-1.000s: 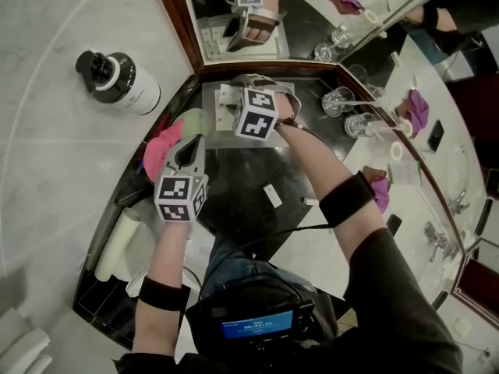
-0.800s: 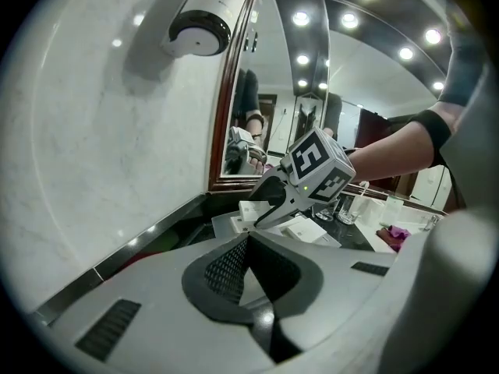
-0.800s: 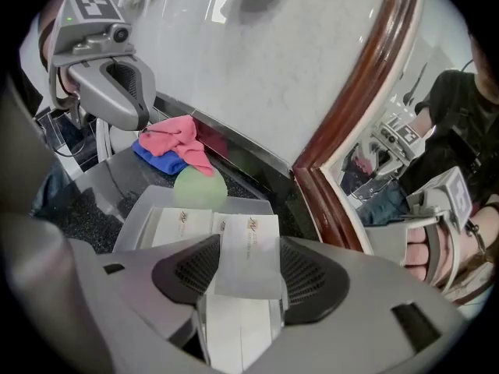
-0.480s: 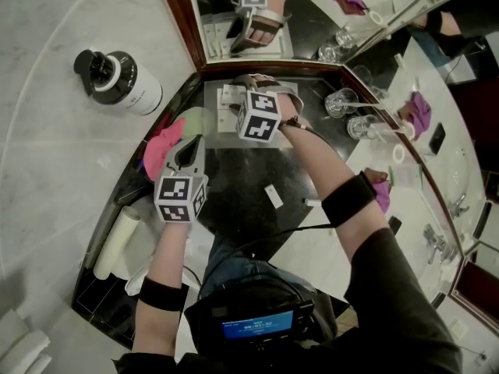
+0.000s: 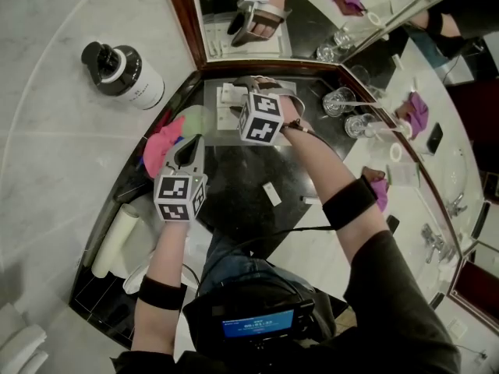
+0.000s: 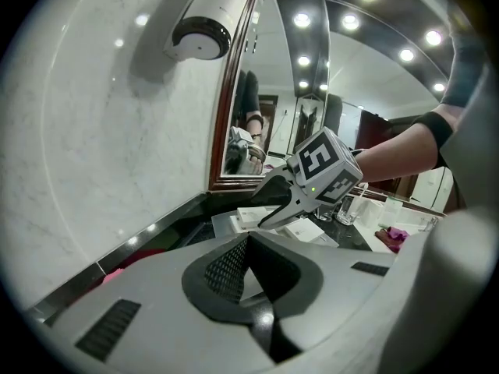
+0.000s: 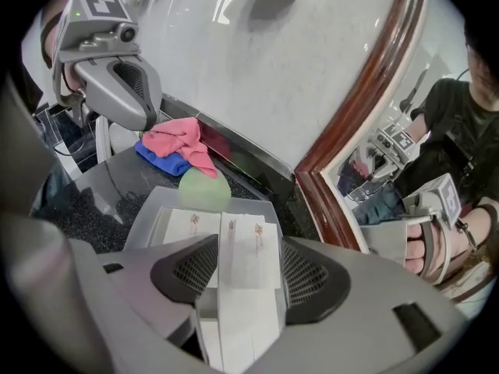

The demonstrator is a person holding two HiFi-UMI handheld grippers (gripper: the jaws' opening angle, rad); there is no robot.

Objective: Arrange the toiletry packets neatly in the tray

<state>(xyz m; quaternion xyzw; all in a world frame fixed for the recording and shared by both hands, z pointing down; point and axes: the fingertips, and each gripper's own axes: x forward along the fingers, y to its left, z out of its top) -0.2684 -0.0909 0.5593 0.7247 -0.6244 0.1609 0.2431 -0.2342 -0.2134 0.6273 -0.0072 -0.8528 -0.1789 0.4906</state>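
flat white paper toiletry packets (image 7: pixel 251 244) with small printed logos lie side by side in the pale grey tray (image 7: pixel 144 213). two sit directly between the jaws of the right gripper (image 7: pixel 244 275), which have just been opening and stand released. the jaws of the left gripper (image 6: pixel 249 248) are clenched, empty.

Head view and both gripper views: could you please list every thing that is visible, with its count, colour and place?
tray: one, clear grey, at the back of the black counter
toiletry packets: at least three, white, lying in the tray
loose packets: two, white, on the counter nearer the person
pink cloth: one, left of the tray
blue cloth: one, under the pink cloth
round object: one, green, beside the tray
glasses: two, clear, right of the tray
purple cloth: one, right side
rolled towel: one, white, left front
dispenser bottle: one, dark and white, against the marble
left hand-held gripper: grey, jaws together, empty
right hand-held gripper: grey, over the tray; jaws have just been opening, apart around packets
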